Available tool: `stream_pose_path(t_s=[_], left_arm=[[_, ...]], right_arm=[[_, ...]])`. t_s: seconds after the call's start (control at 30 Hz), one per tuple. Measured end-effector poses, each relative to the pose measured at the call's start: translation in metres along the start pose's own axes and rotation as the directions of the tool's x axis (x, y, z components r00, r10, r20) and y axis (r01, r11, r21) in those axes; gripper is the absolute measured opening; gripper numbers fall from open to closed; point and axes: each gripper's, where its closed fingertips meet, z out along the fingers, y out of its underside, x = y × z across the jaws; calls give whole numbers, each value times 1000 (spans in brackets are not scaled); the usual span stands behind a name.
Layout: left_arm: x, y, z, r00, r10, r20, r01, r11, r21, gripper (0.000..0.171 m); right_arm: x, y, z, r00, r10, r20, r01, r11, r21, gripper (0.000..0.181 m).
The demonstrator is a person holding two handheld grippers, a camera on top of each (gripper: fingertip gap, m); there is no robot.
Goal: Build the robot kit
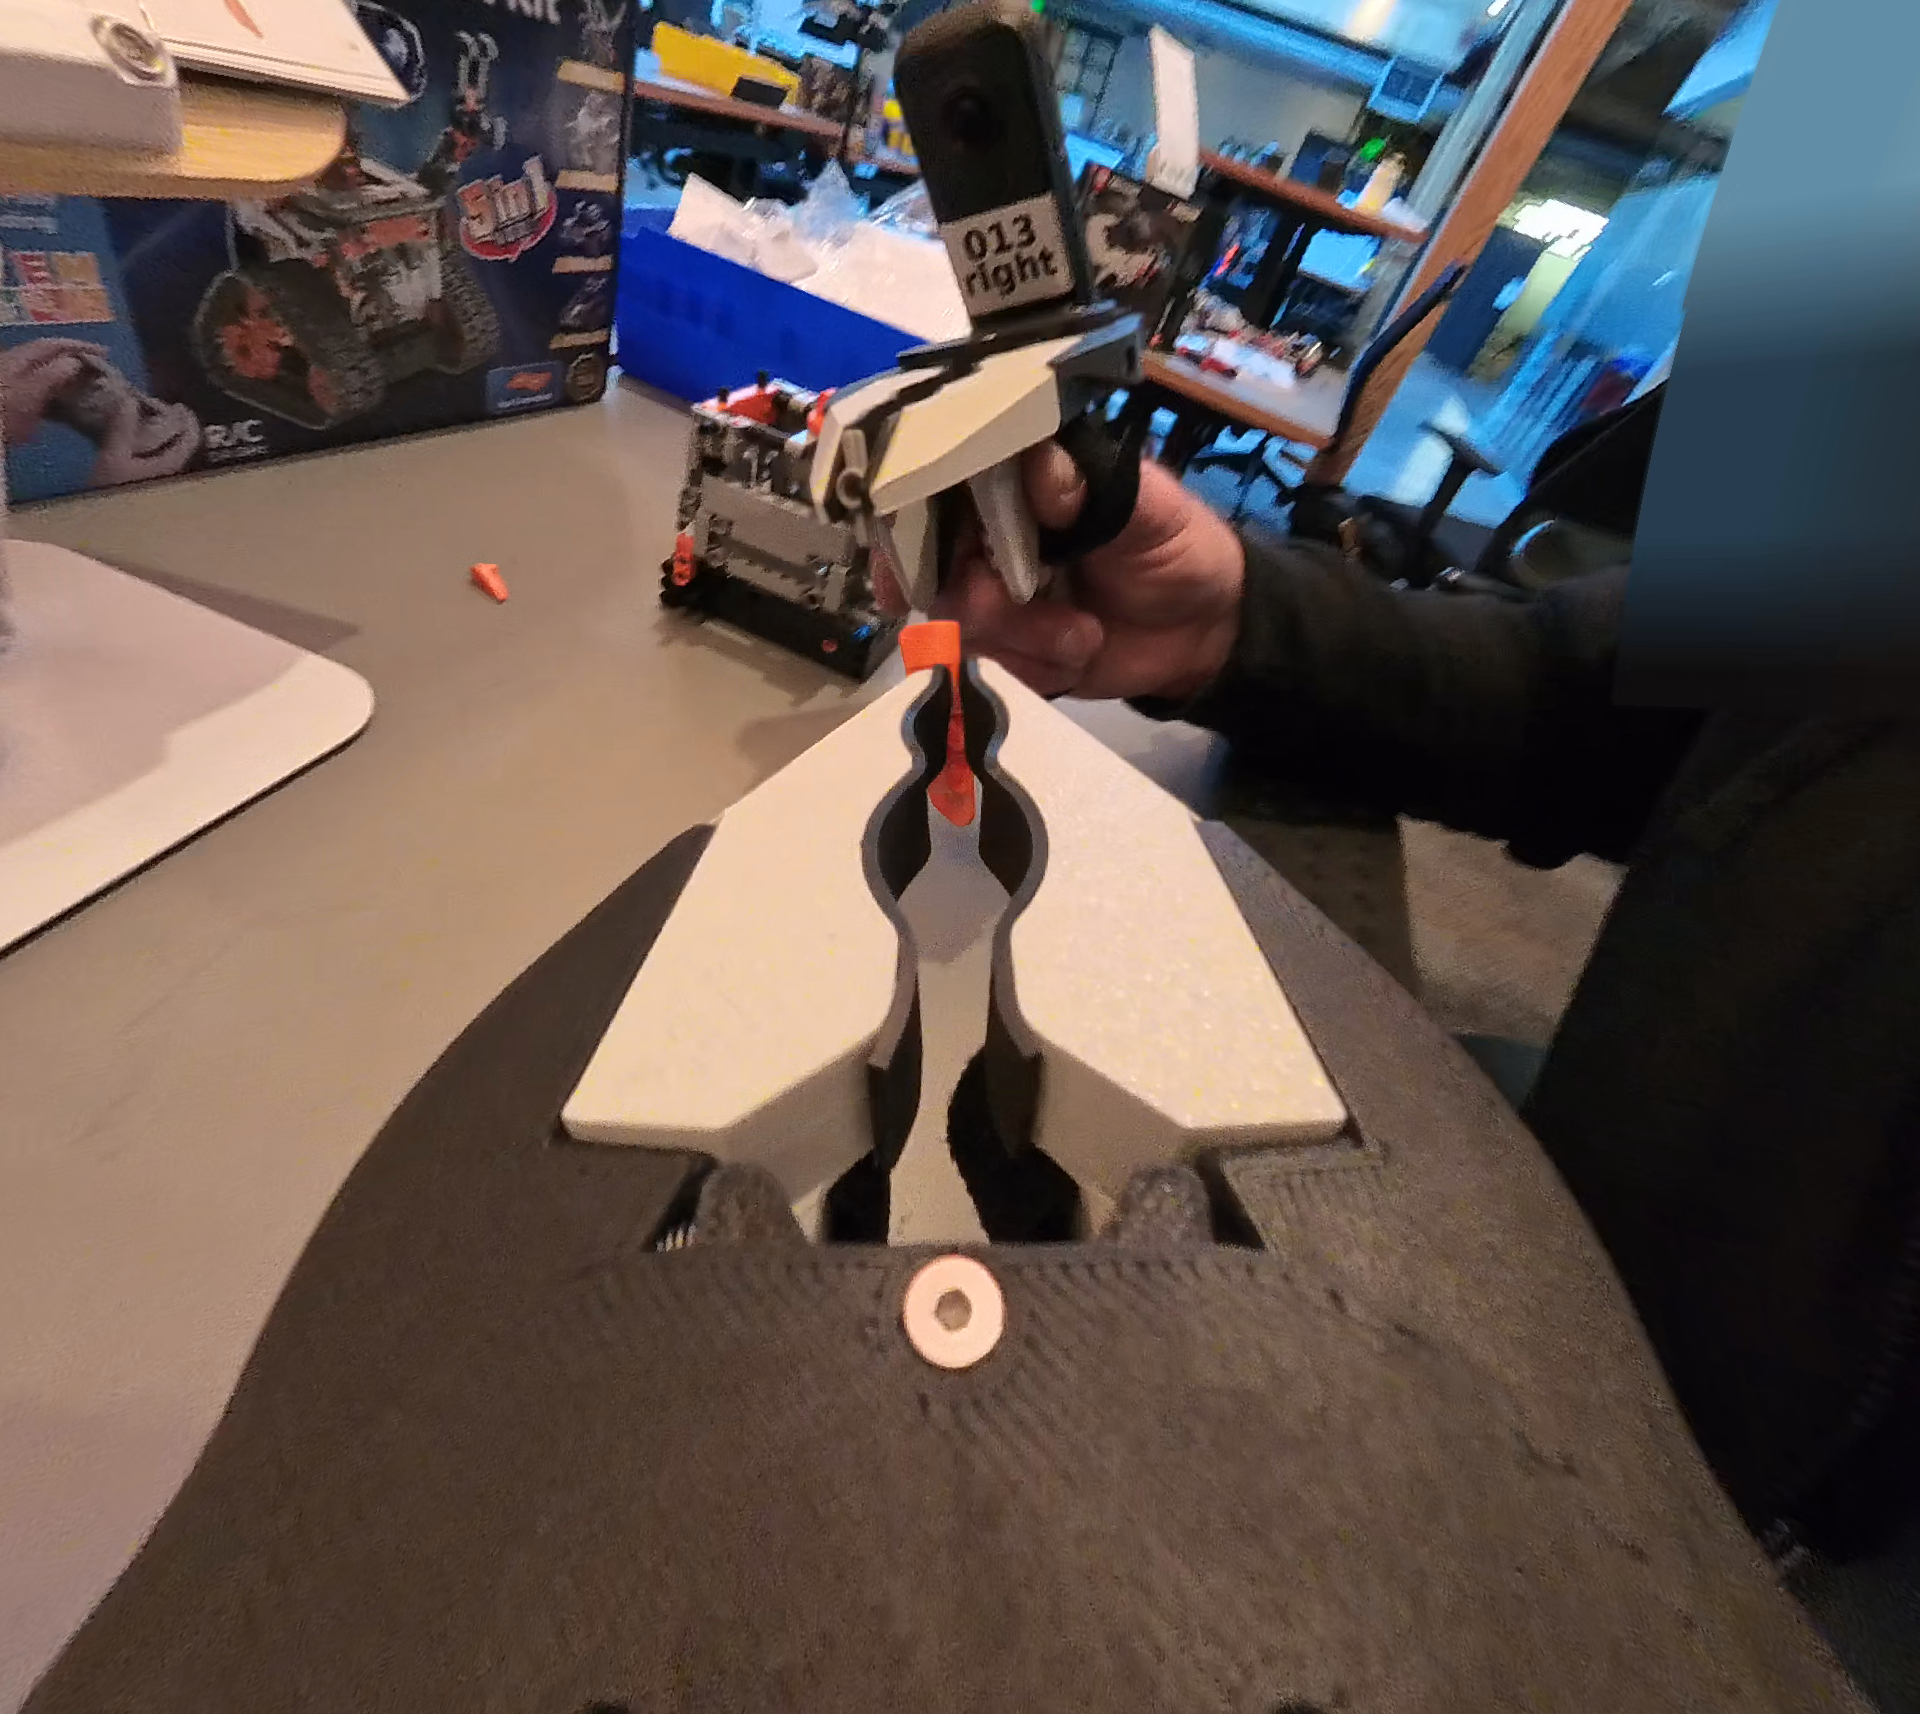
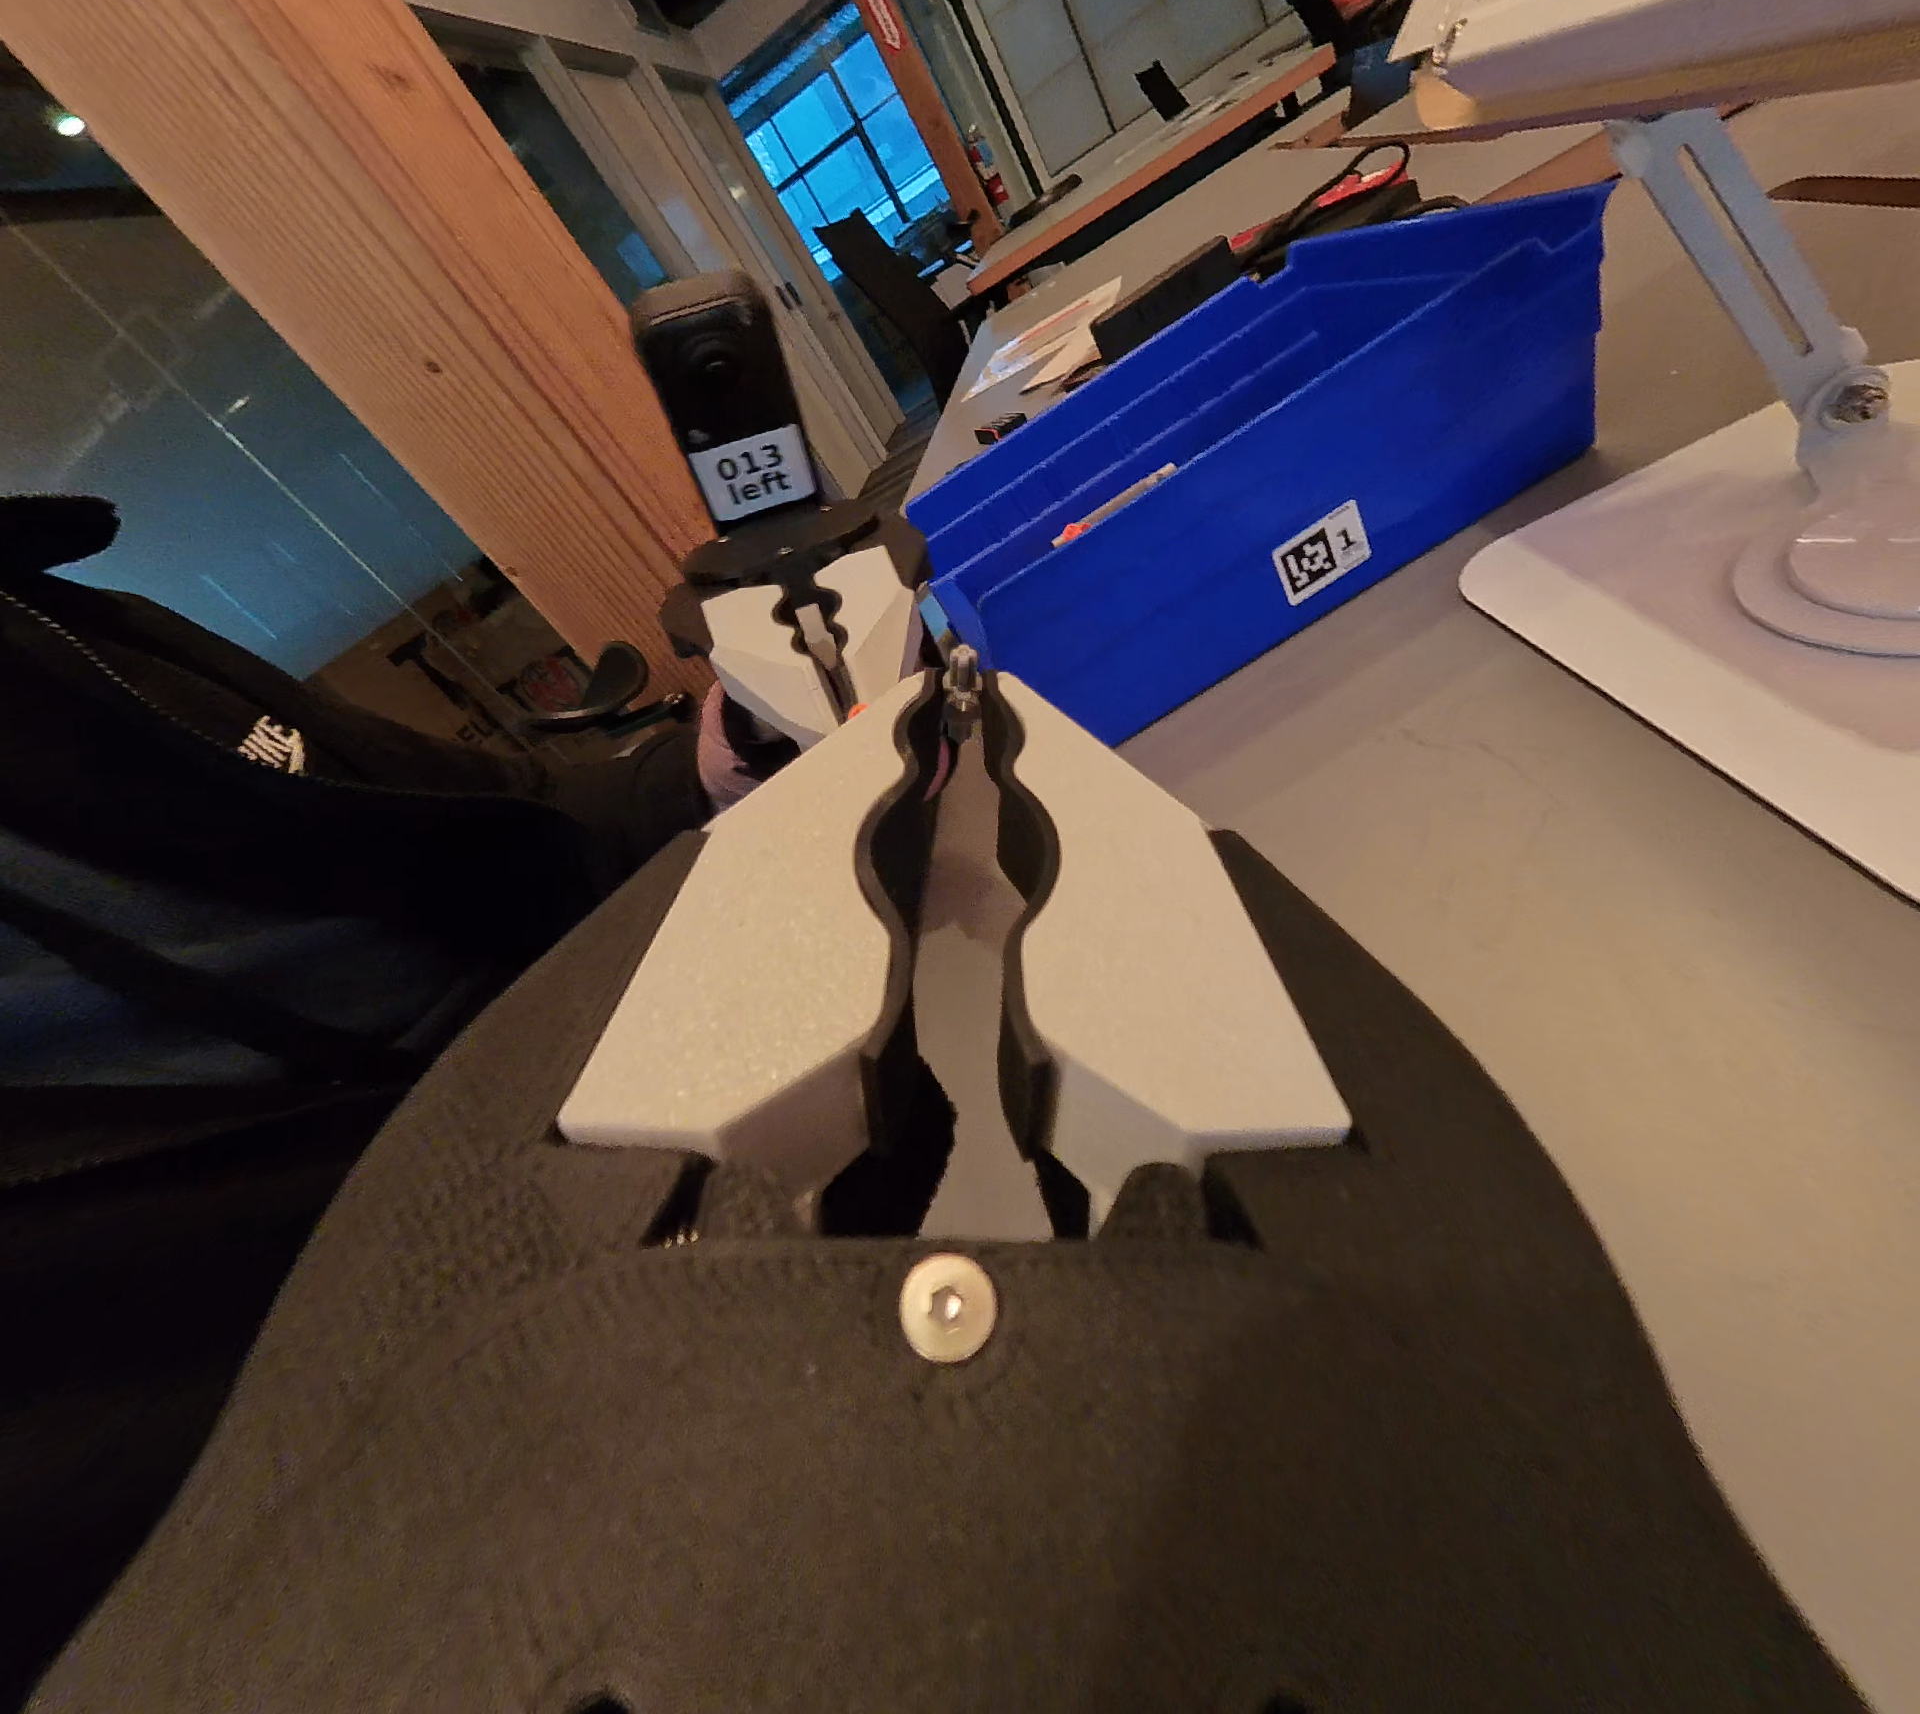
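- The left gripper [image 1: 943, 677], with white fingers on a black textured body, is pinched on a small orange plastic peg [image 1: 940, 729] whose flat head sticks out past the fingertips; it is held above the grey table [image 1: 436, 833].
- The right gripper [image 2: 961, 688], of the same make, is pinched on a small grey pin-like connector [image 2: 961, 685], with the fingers nearly together.
- In the left wrist view, a person's hand [image 1: 1101, 584] grips the right gripper's handle, dark sleeve reaching in from the right, tool tilted down just beside the left gripper's tips.
- A partly built grey-and-black brick model [image 1: 774, 537] with orange details stands on the table just behind both tools; a loose orange piece [image 1: 488, 581] lies to its left.
- A blue plastic bin [image 2: 1299, 459] sits close behind the right gripper, holding a few small parts, too small to identify; in the left wrist view, clear bags show above its rim.
- A printed kit box [image 1: 312, 230] and a white stand [image 2: 1714, 521] carrying an open booklet lie farther out.
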Motion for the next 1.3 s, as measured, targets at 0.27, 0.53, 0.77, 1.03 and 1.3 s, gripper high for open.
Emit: stream_pose_path(t_s=[0.27,0.53,0.77,1.03,1.3], left_arm=[[15,-21,-3,953,-185,-240,212,973,90,0],[23,-26,3,921,-217,-324,256,963,83,0],[27,-23,8,901,-240,-361,279,959,59,0],[27,-21,8,875,-275,-399,320,946,50,0],[22,-19,11,917,-230,-327,263,963,61,0]], right_arm=[[-24,-8,0,994,-43,101,40,999,28,4],[-39,-12,-1,984,-82,155,76,996,45,5],[-43,-12,-1,981,-91,172,85,995,43,5],[-45,-9,1,978,-92,187,88,996,29,5],[-44,-6,3,980,-83,181,82,997,13,5]])
